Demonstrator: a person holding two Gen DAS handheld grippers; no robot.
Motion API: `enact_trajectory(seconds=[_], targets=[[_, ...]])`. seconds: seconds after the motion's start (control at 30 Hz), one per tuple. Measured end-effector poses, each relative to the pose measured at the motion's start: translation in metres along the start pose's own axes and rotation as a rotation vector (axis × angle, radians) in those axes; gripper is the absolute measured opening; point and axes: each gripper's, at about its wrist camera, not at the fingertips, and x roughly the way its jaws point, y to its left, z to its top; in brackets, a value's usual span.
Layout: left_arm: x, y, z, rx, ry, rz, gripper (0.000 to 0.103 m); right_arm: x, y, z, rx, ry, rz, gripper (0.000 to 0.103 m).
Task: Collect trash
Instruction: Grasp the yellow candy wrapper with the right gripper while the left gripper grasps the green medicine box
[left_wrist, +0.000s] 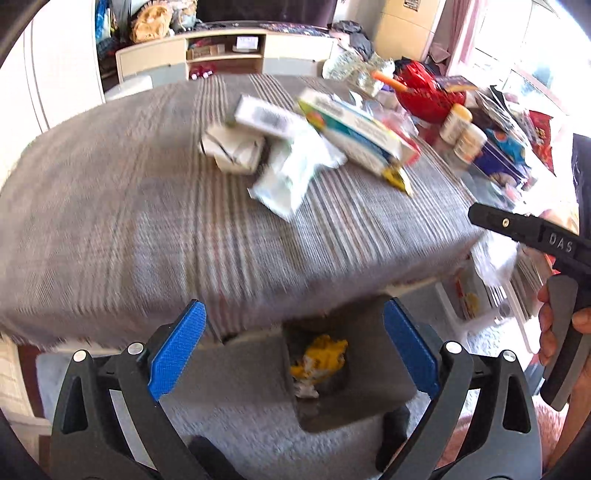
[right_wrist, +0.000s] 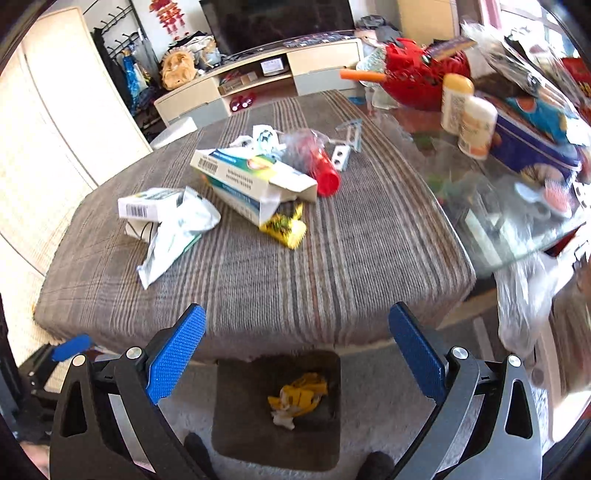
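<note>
Trash lies on the striped cloth (right_wrist: 332, 258): a long carton (right_wrist: 255, 181) at centre, a yellow wrapper (right_wrist: 284, 227) touching its 5 o'clock end, a red tube (right_wrist: 325, 173) at its 2 o'clock, a white pouch (right_wrist: 177, 236) and small box (right_wrist: 147, 206) at 9 o'clock. Below the table edge, the dark bin (right_wrist: 240, 406) holds crumpled yellow scrap (right_wrist: 299, 397). Left gripper (left_wrist: 295, 354) and right gripper (right_wrist: 297, 354) both gape wide, holding nothing.

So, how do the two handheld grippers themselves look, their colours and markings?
Each gripper, left and right, has two blue textured pads on black angular finger arms with silver round pivot pins. Seen from the left camera, the right tool's black body bears raised letters "DAS" and has a grey handle.
</note>
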Motion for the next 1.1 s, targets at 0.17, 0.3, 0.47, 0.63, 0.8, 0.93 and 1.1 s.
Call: enact_trajectory(seconds=[0.17,0.3,0.47,0.63,0.8,0.93,1.1], targets=[[0.004,0.010,0.040,-0.018,-0.032,0.008,0.092,0.023,0.010,0.022,-0.021,0.007,0.010,0.093],[0.009,0.014,0.076,-0.028,-0.067,0.030,0.092,0.040,0.017,0.033,-0.061,-0.008,-0.007,0.087],[0.020,0.019,0.114,-0.038,-0.091,0.064,0.092,0.071,0.023,0.040,-0.086,0.034,-0.010,0.067],[0.038,0.022,0.136,-0.031,-0.082,0.095,0.092,0.088,0.022,0.046,-0.086,0.036,-0.022,0.061],[0.065,0.029,0.149,-0.047,-0.043,0.105,0.092,0.101,0.019,0.050,-0.054,0.031,0.001,0.051],[0.080,0.030,0.150,-0.045,-0.018,0.108,0.089,0.105,0.020,0.053,-0.077,0.020,-0.024,0.039],[0.089,0.023,0.151,-0.035,-0.001,0.090,0.068,0.106,0.016,0.056,-0.075,0.017,-0.046,0.023]])
